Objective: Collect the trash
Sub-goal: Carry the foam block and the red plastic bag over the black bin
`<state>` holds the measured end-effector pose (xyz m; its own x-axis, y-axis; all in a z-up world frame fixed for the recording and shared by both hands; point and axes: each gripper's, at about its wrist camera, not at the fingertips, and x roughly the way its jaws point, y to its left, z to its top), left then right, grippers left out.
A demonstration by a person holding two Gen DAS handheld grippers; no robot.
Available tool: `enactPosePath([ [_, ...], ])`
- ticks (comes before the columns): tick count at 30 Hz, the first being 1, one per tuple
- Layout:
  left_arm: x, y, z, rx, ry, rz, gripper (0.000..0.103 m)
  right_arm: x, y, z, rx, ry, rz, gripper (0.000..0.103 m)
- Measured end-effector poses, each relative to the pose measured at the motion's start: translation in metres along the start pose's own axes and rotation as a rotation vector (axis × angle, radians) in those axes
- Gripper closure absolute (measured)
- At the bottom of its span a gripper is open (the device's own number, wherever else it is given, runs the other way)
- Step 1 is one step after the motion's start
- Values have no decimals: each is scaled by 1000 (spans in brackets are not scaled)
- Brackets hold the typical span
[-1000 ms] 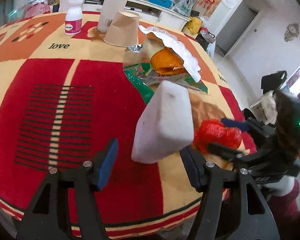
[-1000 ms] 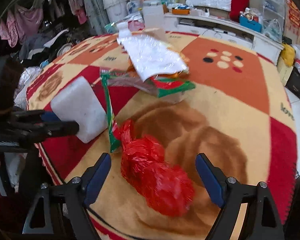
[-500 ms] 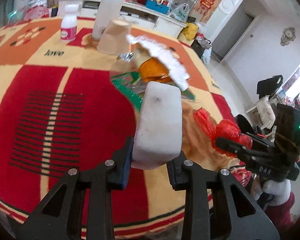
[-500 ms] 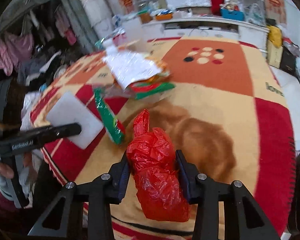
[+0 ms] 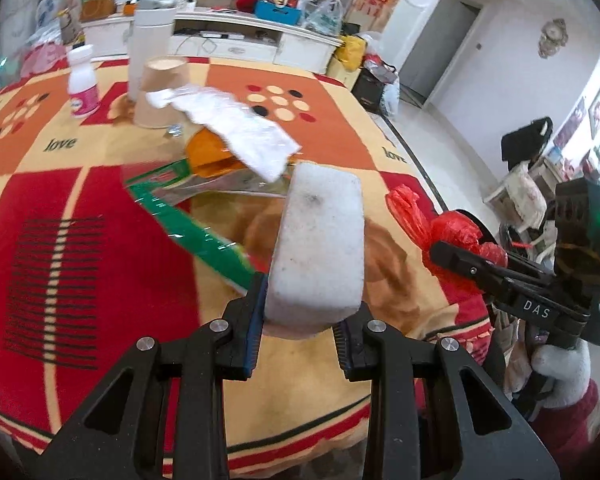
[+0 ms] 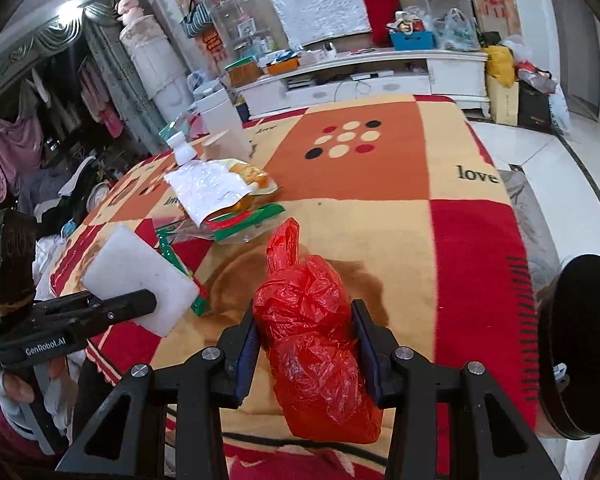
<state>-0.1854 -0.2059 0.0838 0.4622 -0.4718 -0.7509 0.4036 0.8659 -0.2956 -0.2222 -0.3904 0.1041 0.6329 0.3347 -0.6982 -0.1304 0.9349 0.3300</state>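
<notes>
Left wrist view: the left hand-held gripper clamps a white foam block by its near end, both pads pressed against its sides, the block raised above the counter and its patterned red, orange and cream cloth. At the right edge of this view, the right hand-held gripper pinches a red plastic bag, a white-gloved hand wrapped around its handle.

Right wrist view: the right hand-held gripper squeezes the knotted red plastic bag between its two blue pads, the bag's tied top sticking up past the fingertips and its bulk hanging below them, clear of the cloth. To the left, the foam block shows in the grip of the left hand-held gripper.

Farther back on the counter lies a loose heap of wrappers: a crumpled white plastic sheet draped over an orange packet, with a green-and-red wrapper trailing toward the near edge. Behind them stand an upturned paper cup, a tall white container and a small white bottle with a pink label. A long white cabinet crowded with household items lines the wall beyond.
</notes>
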Motion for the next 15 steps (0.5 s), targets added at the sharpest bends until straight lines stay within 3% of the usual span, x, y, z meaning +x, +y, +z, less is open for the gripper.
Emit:
enactPosePath([
  [15,33,-50,16,110,20,7,75,-12,-33,-7,60,-6,-48,61],
])
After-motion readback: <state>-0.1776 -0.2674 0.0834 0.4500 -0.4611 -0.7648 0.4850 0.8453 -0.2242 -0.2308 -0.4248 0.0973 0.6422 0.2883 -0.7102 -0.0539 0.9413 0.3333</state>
